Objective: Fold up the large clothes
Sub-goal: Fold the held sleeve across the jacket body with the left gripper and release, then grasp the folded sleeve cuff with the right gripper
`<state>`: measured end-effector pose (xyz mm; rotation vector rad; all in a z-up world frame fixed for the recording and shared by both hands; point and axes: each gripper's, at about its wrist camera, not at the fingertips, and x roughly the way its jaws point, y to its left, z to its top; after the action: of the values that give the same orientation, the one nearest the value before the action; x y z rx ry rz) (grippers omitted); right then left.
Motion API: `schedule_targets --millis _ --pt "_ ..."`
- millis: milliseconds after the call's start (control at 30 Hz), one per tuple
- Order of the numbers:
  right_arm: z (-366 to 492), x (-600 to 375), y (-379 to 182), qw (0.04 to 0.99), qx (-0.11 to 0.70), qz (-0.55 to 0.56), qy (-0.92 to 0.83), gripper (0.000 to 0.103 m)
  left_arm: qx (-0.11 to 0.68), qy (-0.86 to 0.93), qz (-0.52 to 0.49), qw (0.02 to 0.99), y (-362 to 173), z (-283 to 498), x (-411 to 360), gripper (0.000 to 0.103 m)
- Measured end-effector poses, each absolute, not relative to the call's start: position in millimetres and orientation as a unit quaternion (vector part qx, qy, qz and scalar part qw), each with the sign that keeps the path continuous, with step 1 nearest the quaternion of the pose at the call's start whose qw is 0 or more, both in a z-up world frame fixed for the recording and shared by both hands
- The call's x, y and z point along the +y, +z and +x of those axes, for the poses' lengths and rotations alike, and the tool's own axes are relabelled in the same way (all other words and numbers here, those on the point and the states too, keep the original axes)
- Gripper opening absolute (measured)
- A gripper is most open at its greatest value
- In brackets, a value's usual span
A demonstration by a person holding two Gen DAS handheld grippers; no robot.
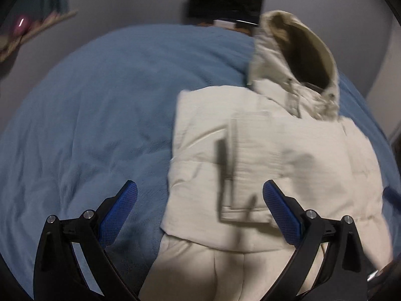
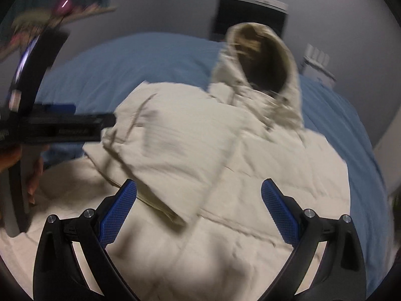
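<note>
A cream padded jacket [image 1: 288,155] with a hood [image 1: 300,57] lies on a blue bed cover [image 1: 100,105]. A sleeve is folded across its body. It also shows in the right wrist view [image 2: 225,175], with the hood [image 2: 265,62] standing up at the far end. My left gripper [image 1: 200,200] is open and empty above the jacket's lower left edge. My right gripper [image 2: 199,200] is open and empty above the jacket's folded sleeve. The left gripper's body shows at the left of the right wrist view [image 2: 62,125], held by a hand.
The blue bed cover [image 2: 125,60] spreads far to the left and behind the jacket. A dark box [image 1: 225,0] stands against the grey wall behind the bed. A shelf with small objects [image 1: 30,32] hangs at the upper left.
</note>
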<state>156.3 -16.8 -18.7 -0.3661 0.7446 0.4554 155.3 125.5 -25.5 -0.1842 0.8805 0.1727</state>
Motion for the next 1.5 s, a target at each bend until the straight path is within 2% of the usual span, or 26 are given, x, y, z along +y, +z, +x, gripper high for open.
schedule_targets --millis 100,267,300,333,367,433,500,533,767,1033,1100,1167,1233,1500 --pt "159.6 14.9 -27.7 0.879 0.350 -0.224 0.234 0.095 0.426 0.096 -0.144 0.888 -32.2 155.3 149.0 0.096" --pt "164.8 49.2 -52.6 0.864 0.339 -0.288 0.237 0.092 0.430 0.102 -0.182 0.879 -38.2 154.9 163.8 0.096" --pt "164.4 51.2 -56.5 0.865 0.331 -0.300 0.230 0.084 0.433 0.101 -0.185 0.877 -39.9 155.5 164.9 0.096" --pt "163.4 52.9 -60.2 0.866 0.321 -0.312 0.221 0.071 0.435 0.099 -0.186 0.876 -42.4 157.4 163.0 0.096" --pt "162.4 53.0 -62.0 0.868 0.311 -0.320 0.216 0.064 0.436 0.097 -0.186 0.875 -43.3 158.0 161.6 0.096" --pt "160.7 50.9 -61.1 0.870 0.302 -0.321 0.219 0.033 0.435 0.092 -0.185 0.876 -43.6 159.0 159.6 0.096" --pt "159.3 47.0 -56.5 0.876 0.290 -0.323 0.209 0.020 0.431 0.089 -0.184 0.879 -42.6 160.2 158.1 0.096" --pt "159.8 40.9 -50.6 0.885 0.278 -0.316 0.197 0.018 0.428 0.087 -0.183 0.881 -41.3 160.0 157.3 0.096" --pt "173.9 -26.4 -9.0 0.939 0.253 -0.197 0.125 0.018 0.433 0.077 -0.174 0.881 -42.5 160.2 152.5 0.096" --pt "200.5 -93.9 -9.8 0.933 0.327 -0.068 0.136 0.018 0.443 0.059 -0.142 0.883 -43.4 166.9 133.1 0.096" --pt "196.5 -83.2 -13.7 0.923 0.338 -0.084 0.165 0.019 0.446 0.068 -0.140 0.881 -44.6 167.1 133.9 0.096" --pt "185.8 -64.8 -19.9 0.910 0.349 -0.106 0.196 0.028 0.447 0.070 -0.150 0.879 -45.7 166.8 137.6 0.096" --pt "172.8 -41.8 -24.6 0.901 0.349 -0.135 0.219 0.052 0.448 0.074 -0.160 0.877 -47.0 166.0 141.9 0.096" --pt "162.7 39.7 -51.6 0.863 0.339 -0.261 0.268 0.054 0.451 0.085 -0.166 0.873 -48.9 166.0 146.1 0.096"
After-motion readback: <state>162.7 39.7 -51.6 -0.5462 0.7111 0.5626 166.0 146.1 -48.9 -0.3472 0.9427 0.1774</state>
